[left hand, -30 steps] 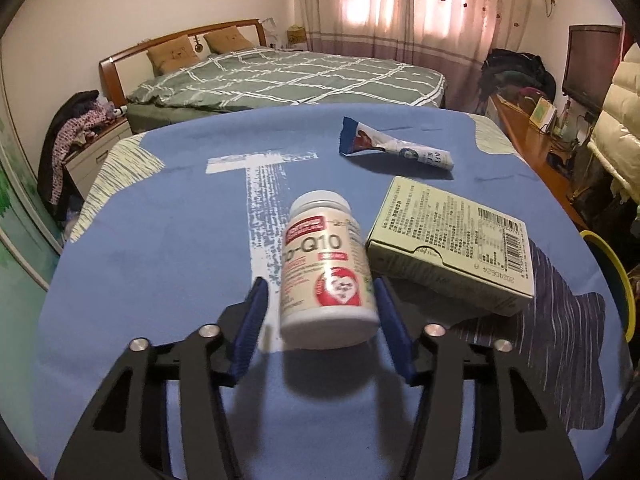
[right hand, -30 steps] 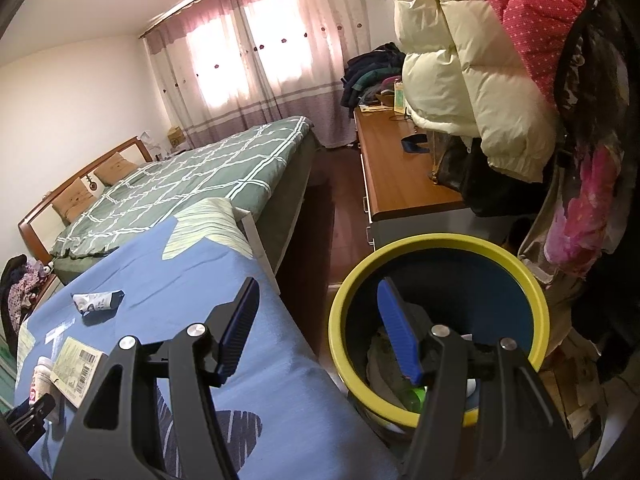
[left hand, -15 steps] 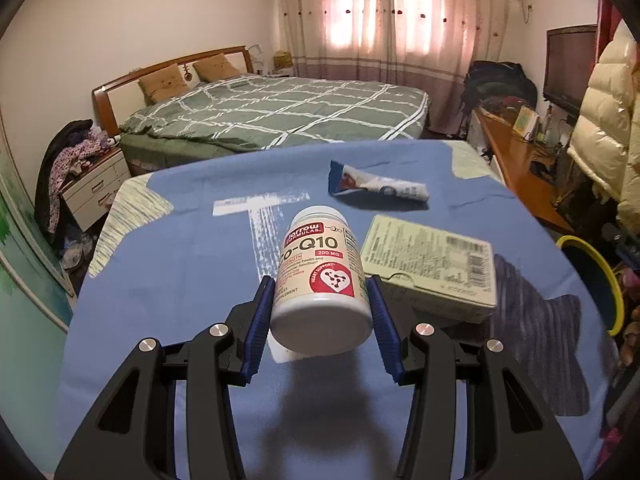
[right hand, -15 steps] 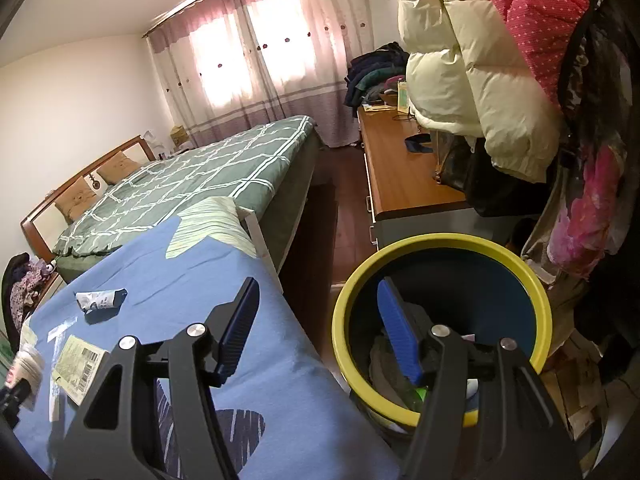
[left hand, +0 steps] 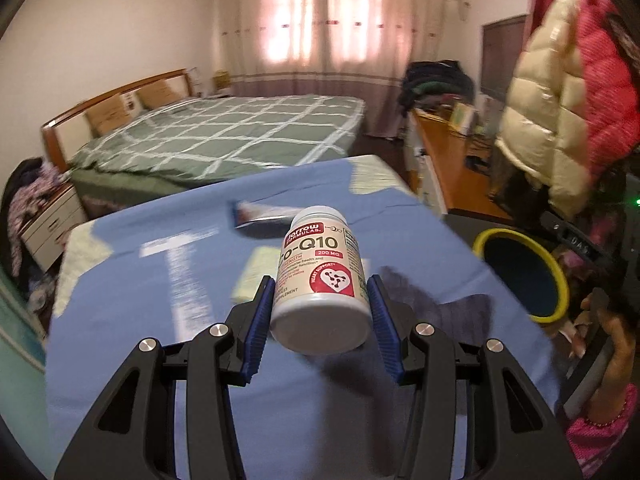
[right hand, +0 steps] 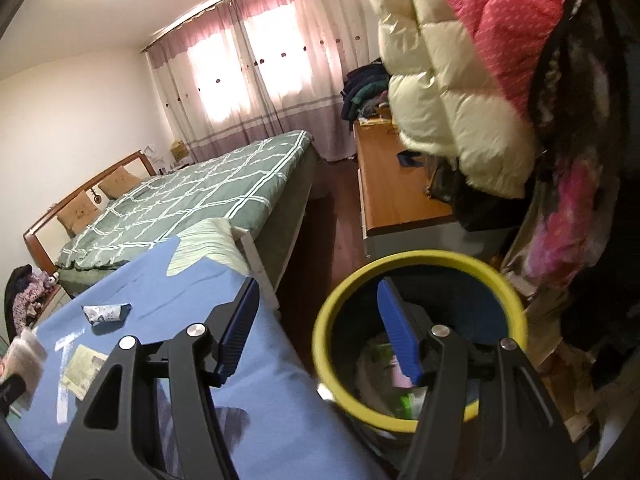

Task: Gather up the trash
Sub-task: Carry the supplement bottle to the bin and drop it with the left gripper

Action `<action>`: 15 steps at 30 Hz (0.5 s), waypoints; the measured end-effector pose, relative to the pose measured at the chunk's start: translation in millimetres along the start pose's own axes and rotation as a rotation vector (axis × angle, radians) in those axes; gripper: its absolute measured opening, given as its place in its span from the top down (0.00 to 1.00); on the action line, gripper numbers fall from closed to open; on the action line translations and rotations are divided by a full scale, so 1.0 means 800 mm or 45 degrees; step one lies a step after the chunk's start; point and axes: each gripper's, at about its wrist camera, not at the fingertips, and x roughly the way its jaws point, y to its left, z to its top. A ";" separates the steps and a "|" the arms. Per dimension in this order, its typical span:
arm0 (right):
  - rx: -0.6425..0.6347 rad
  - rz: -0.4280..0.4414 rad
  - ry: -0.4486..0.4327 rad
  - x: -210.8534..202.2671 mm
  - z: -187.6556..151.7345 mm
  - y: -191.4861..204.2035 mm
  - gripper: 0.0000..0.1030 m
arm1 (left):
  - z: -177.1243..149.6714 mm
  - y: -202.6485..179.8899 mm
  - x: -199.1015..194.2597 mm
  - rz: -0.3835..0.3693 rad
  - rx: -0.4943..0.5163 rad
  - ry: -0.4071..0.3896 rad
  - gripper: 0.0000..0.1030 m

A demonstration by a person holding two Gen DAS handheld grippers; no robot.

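Bottle between left claw pads

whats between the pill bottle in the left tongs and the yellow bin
Only bare blue tablecloth with a dark patch lies between the pill bottle and the yellow bin; the left wrist view shows it.
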 end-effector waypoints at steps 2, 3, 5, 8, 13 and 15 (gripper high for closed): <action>0.001 -0.022 -0.012 -0.011 0.000 -0.019 0.43 | 0.008 -0.028 0.007 -0.052 0.035 0.004 0.54; -0.001 -0.036 -0.015 -0.015 -0.001 -0.028 0.43 | 0.013 -0.045 0.011 -0.076 0.056 0.005 0.54; 0.002 -0.062 -0.014 -0.023 -0.003 -0.050 0.43 | 0.023 -0.081 0.020 -0.126 0.101 0.008 0.54; 0.020 -0.084 0.004 -0.029 -0.006 -0.080 0.43 | 0.033 -0.127 0.033 -0.195 0.148 0.020 0.54; 0.027 -0.121 0.002 -0.040 -0.005 -0.118 0.42 | 0.048 -0.209 0.067 -0.305 0.233 0.069 0.54; 0.033 -0.136 -0.004 -0.044 -0.005 -0.130 0.42 | 0.052 -0.242 0.082 -0.341 0.263 0.098 0.54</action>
